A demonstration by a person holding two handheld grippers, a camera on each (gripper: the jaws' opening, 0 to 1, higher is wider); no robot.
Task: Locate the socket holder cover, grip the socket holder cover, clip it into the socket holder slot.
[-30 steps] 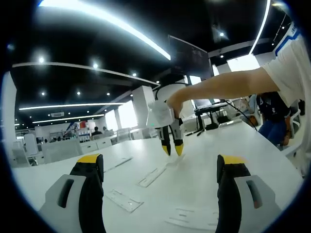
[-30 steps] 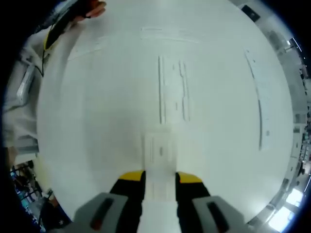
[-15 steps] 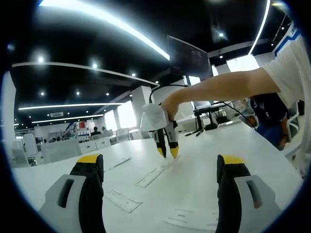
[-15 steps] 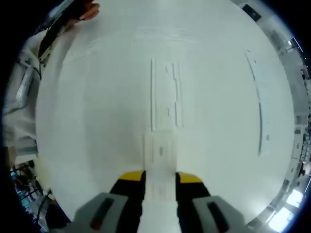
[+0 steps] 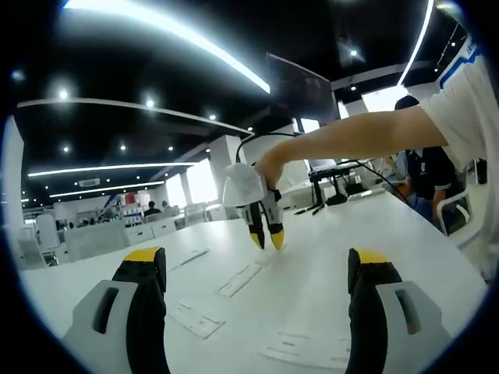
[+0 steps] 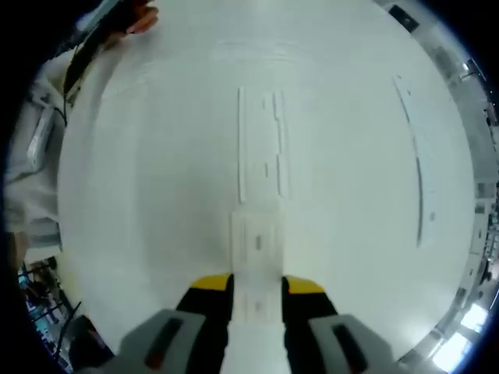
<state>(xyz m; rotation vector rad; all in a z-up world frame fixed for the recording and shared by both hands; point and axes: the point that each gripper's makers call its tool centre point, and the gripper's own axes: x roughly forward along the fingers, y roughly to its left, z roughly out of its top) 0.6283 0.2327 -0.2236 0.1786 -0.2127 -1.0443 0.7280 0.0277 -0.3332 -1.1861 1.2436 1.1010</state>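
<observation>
— Right gripper (image 6: pixel 257 287)?
— Tips down over the white surface (image 6: pixel 156 202), clamped on the flat white socket holder cover (image 6: pixel 257 243), its far end touching the long grooved socket holder slot (image 6: pixel 261 144) near the middle

— Left gripper (image 5: pixel 257 261)?
— Held low and level, jaws spread wide, nothing between them

— Around it?
— More flat white plastic strips (image 5: pixel 240 279) toward the near edge; bare arm (image 5: pixel 351 139) reaching in above

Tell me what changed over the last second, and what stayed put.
In the left gripper view, the right gripper has moved left across the picture, above the table. In the right gripper view, the long white holder strip now lines up closer ahead of the cover. The right gripper stays shut on the cover; the left gripper stays open and still.
</observation>
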